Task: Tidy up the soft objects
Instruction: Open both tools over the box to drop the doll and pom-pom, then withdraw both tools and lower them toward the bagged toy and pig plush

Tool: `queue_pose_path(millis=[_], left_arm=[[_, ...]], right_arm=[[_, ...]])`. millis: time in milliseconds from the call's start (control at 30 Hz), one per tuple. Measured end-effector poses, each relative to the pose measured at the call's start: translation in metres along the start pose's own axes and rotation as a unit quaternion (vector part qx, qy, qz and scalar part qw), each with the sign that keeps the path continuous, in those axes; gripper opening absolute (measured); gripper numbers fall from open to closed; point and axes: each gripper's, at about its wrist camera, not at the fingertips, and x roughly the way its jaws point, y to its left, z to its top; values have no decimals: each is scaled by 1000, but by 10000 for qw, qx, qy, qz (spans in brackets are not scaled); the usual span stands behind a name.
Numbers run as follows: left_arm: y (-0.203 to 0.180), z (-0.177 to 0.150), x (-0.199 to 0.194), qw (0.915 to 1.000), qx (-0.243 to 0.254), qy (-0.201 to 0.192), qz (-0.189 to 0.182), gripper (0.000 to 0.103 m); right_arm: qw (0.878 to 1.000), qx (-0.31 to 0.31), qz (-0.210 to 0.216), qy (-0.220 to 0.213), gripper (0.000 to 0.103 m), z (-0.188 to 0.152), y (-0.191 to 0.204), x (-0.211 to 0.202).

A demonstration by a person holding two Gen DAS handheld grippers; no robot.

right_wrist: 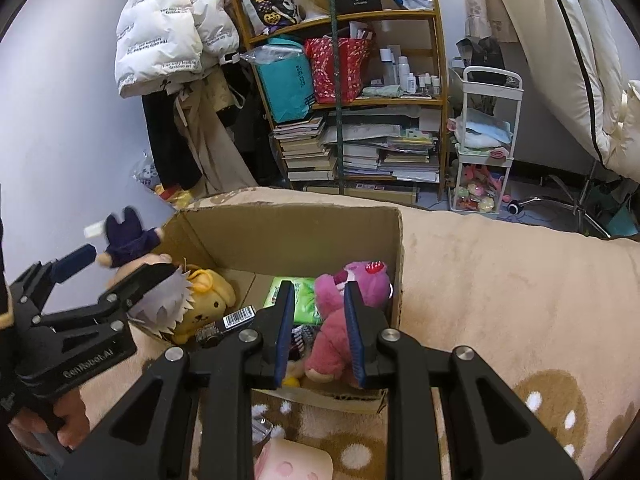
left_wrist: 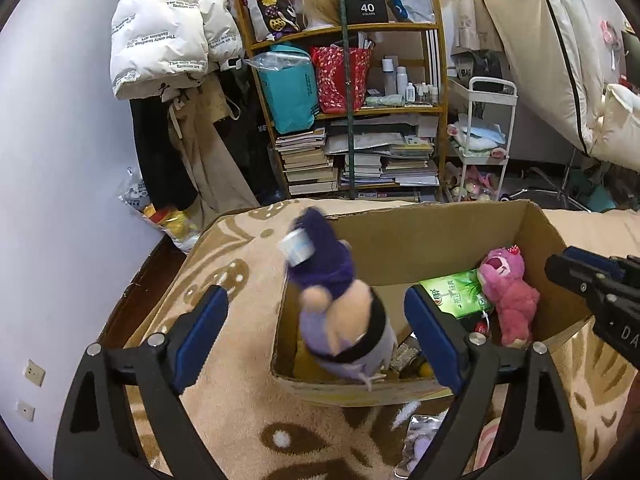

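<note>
A cardboard box (left_wrist: pixel 408 236) sits on a tan patterned blanket. A purple-clothed plush doll (left_wrist: pixel 340 304) with white hair hangs blurred, head down, over the box's left end, between the wide-open jaws of my left gripper (left_wrist: pixel 316 328) and touching neither. In the right wrist view the doll (right_wrist: pixel 136 248) sits beside the left gripper (right_wrist: pixel 116 268). A pink bear (right_wrist: pixel 344 312) stands in the box's right end. My right gripper (right_wrist: pixel 318 292) hovers over it, jaws partly open on either side of it, apparently not pressing. A yellow dog plush (right_wrist: pixel 208 300) lies in the box.
A green tissue pack (right_wrist: pixel 300 300) and small items lie in the box. A pink item (right_wrist: pixel 292 464) and a clear packet (left_wrist: pixel 420 436) lie on the blanket near the front. Behind stand a cluttered shelf (left_wrist: pixel 348 108), hanging coats and a white cart (left_wrist: pixel 484 128).
</note>
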Motion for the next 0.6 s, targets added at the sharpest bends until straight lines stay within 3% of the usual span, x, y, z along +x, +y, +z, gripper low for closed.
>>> queue_pose_path(millis=[333,400,600], left_arm=[[7,-15,-31,9998,33,54,179,96],[9,-17,-38,9997,61,40,227,98],[15,-25,-60,9996,72,37,288,100]], right_arm=[[10000,-30,-46,-63,41,-6,1,-22],[10000,-10,-56,-61,52,-6,-1,-27],[10000,54,-62,-47,70,-11,-4,-43]])
